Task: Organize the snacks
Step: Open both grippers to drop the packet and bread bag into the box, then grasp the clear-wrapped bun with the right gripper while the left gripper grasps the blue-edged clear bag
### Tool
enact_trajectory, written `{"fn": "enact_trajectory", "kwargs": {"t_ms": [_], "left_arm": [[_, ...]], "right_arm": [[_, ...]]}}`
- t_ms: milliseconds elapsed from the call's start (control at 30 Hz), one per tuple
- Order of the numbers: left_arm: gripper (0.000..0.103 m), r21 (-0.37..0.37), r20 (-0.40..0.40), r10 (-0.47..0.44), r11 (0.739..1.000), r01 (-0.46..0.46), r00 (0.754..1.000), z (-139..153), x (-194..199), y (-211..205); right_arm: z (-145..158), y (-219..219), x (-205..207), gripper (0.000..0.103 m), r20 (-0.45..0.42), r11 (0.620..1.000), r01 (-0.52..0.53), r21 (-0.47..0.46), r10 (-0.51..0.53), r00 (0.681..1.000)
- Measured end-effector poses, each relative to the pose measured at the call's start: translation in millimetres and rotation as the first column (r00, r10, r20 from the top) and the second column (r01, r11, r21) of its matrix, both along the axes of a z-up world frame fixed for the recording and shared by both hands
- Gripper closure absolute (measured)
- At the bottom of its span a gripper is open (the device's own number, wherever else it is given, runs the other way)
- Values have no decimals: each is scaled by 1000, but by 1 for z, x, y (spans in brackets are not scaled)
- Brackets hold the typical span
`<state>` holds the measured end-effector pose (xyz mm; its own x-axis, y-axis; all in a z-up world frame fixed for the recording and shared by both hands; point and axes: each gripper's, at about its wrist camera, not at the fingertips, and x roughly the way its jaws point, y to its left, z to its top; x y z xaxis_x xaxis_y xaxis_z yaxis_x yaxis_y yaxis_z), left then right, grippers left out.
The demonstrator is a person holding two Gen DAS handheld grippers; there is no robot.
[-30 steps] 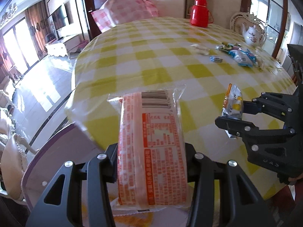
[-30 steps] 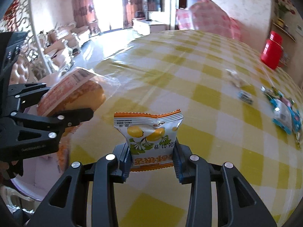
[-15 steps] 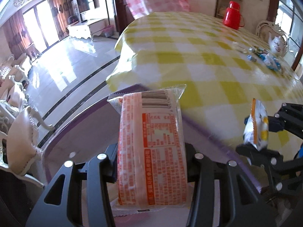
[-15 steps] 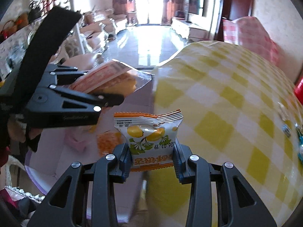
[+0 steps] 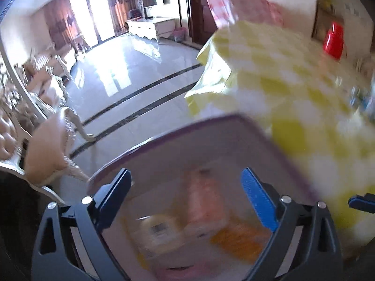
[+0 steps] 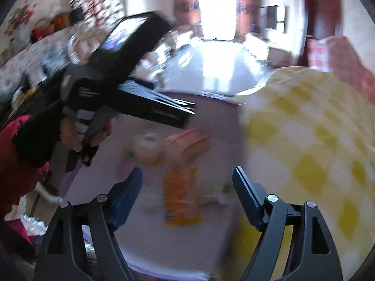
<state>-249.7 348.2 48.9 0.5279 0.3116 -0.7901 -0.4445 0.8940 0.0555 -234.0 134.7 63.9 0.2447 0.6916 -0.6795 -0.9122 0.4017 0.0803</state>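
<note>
My left gripper [image 5: 185, 182] is open and empty above a purple-rimmed bin [image 5: 234, 119] beside the table. The orange-and-white snack pack [image 5: 204, 201] lies blurred in the bin below it, with an orange packet [image 5: 239, 236] and a round snack [image 5: 157, 229]. My right gripper [image 6: 187, 180] is open and empty over the same bin [image 6: 211, 96]. Below it lie the orange packet [image 6: 180, 194], the small green-and-white pack [image 6: 213, 189] and the orange-white pack [image 6: 187, 140]. The left gripper [image 6: 189, 111] shows in the right wrist view at the left.
The table with the yellow checked cloth [image 5: 304, 89] [image 6: 316, 128] stands right of the bin. A red thermos [image 5: 334, 39] and several small snacks [image 5: 363, 100] are on its far side. A padded chair [image 5: 46, 149] stands at the left over a shiny floor.
Both grippers swung left from the table to over the bin and opened. The orange-white pack and the small lemon pack dropped into the bin.
</note>
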Motion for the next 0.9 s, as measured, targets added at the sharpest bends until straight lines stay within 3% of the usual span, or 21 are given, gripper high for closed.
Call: {"fn": "enact_trajectory", "kwargs": {"t_ms": [133,267,367,467,567,633,667,767,900], "left_arm": [[2,-35,98,-67,997,71,993,32,35,-40],[2,-90,182,-196,973,215,964,57,87,-118],[2,-138,214,-257,947,290,942,64,125,-179],[2,-213,234,-290,916,340,928,59,165,-236],[2,-294,258,-314,875,384,914,41,199,-303],[2,-320,267,-335,853,411,903,27,215,-330],[2,-327,276,-355,839,435,893,18,224,-350],[2,-308,256,-381,839,449,888,-8,242,-382],[2,-308,189,-403,842,444,895,-32,268,-403]], "right_arm": [[11,-68,56,26,-26,969,247,34,-246,969],[10,-150,109,25,-106,875,482,50,-476,873],[7,-215,140,21,-105,767,640,44,-633,767],[-2,-279,173,21,-110,643,766,31,-759,641],[-16,-352,206,21,-115,495,869,15,-862,493],[-25,-390,221,21,-118,415,910,-1,-904,412],[-30,-402,231,21,-127,394,919,-8,-912,390],[-40,-433,259,21,-122,365,930,-28,-925,359],[-38,-431,292,21,-42,418,907,-36,-908,417]]}}
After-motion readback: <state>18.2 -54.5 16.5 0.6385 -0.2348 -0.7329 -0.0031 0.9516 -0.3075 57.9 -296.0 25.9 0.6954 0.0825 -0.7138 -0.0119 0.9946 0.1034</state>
